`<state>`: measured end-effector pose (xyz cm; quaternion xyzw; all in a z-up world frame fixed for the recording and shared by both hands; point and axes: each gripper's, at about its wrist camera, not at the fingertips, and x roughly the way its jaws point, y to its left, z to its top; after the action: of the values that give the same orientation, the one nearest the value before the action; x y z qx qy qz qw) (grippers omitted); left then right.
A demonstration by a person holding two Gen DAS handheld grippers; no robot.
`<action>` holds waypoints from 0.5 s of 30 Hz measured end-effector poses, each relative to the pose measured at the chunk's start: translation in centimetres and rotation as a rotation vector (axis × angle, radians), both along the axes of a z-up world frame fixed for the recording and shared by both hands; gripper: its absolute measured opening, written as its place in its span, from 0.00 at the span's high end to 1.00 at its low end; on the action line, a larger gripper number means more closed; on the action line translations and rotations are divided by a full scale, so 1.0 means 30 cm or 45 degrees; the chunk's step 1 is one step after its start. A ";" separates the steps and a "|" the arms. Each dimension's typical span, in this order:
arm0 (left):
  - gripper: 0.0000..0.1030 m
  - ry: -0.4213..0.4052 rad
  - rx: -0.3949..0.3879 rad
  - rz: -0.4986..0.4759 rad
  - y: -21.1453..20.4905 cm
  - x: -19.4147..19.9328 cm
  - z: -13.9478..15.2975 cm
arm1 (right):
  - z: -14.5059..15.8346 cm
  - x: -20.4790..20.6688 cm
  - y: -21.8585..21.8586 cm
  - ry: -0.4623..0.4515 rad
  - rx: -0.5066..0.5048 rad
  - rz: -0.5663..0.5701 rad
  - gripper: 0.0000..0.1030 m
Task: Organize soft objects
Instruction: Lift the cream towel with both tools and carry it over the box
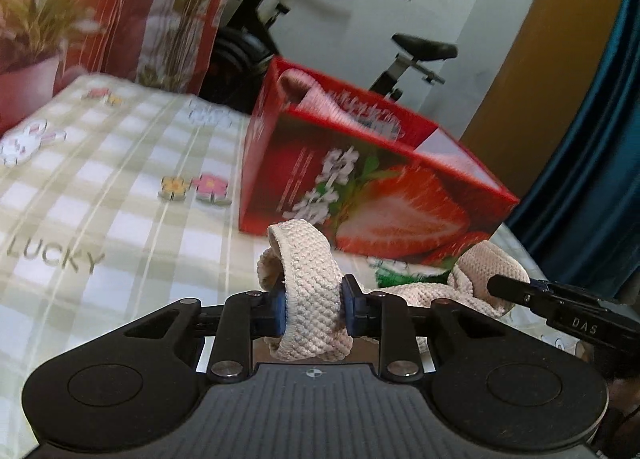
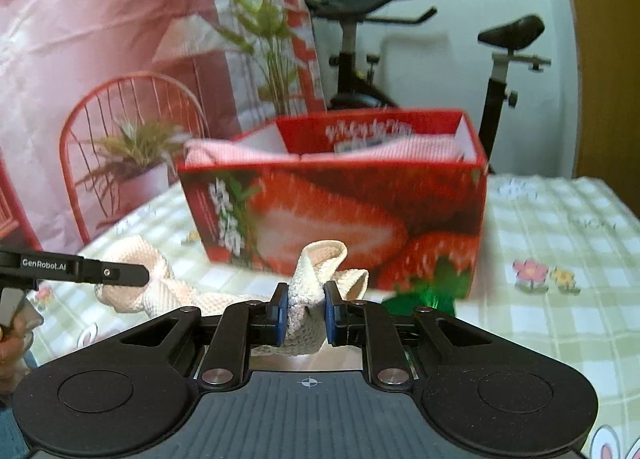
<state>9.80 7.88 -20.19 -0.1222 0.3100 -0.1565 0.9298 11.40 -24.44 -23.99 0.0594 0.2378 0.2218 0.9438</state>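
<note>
A cream knitted cloth [image 1: 308, 267] stretches between both grippers, just above a checked bedspread. In the left wrist view my left gripper [image 1: 314, 305] is shut on one folded end of it. The right gripper [image 1: 508, 287] reaches in from the right edge at the cloth's other end. In the right wrist view my right gripper [image 2: 306, 313] is shut on a bunched end of the cloth [image 2: 316, 271], and the left gripper [image 2: 140, 277] pokes in at far left. Behind the cloth stands a red strawberry box [image 2: 340, 215] with a pink towel [image 2: 248, 153] in it.
The bedspread [image 1: 100, 187] carries flower and rabbit prints. An exercise bike [image 2: 500, 71] stands behind the box. A printed backdrop [image 2: 100, 59] with a red chair and plants hangs at the left. A blue curtain [image 1: 592, 139] and a wooden door lie to the right.
</note>
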 end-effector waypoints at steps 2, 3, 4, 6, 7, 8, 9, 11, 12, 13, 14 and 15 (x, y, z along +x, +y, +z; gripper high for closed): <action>0.73 -0.050 0.009 -0.014 -0.009 -0.001 0.030 | 0.023 -0.003 -0.010 -0.032 0.007 -0.008 0.84; 0.73 -0.072 0.013 -0.021 -0.012 -0.001 0.044 | 0.033 -0.004 -0.015 -0.045 0.013 -0.013 0.84; 0.73 -0.097 0.018 -0.029 -0.016 0.001 0.062 | 0.046 -0.003 -0.021 -0.058 0.022 -0.019 0.84; 0.73 -0.151 0.026 -0.040 -0.024 0.007 0.103 | 0.077 -0.002 -0.037 -0.092 0.039 -0.031 0.84; 0.73 -0.173 0.023 -0.047 -0.028 0.013 0.123 | 0.091 -0.001 -0.044 -0.108 0.045 -0.036 0.84; 0.73 -0.193 0.021 -0.053 -0.033 0.021 0.143 | 0.108 0.001 -0.052 -0.126 0.051 -0.041 0.84; 0.73 -0.215 0.022 -0.058 -0.038 0.027 0.163 | 0.124 0.003 -0.060 -0.142 0.059 -0.045 0.84; 0.73 -0.255 0.031 -0.067 -0.054 0.047 0.199 | 0.159 0.008 -0.076 -0.178 0.071 -0.051 0.84; 0.73 -0.273 0.033 -0.071 -0.063 0.057 0.215 | 0.178 0.011 -0.084 -0.199 0.073 -0.051 0.84; 0.73 -0.289 0.035 -0.075 -0.070 0.068 0.231 | 0.193 0.015 -0.089 -0.215 0.071 -0.051 0.84; 0.73 -0.302 0.037 -0.079 -0.076 0.078 0.243 | 0.210 0.023 -0.096 -0.232 0.064 -0.049 0.84; 0.73 -0.316 0.042 -0.083 -0.085 0.091 0.259 | 0.224 0.031 -0.101 -0.243 0.054 -0.047 0.84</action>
<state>12.52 5.32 -12.43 -0.0764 0.1990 -0.1954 0.9573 12.34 -27.46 -17.28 0.0622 0.1409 0.2141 0.9646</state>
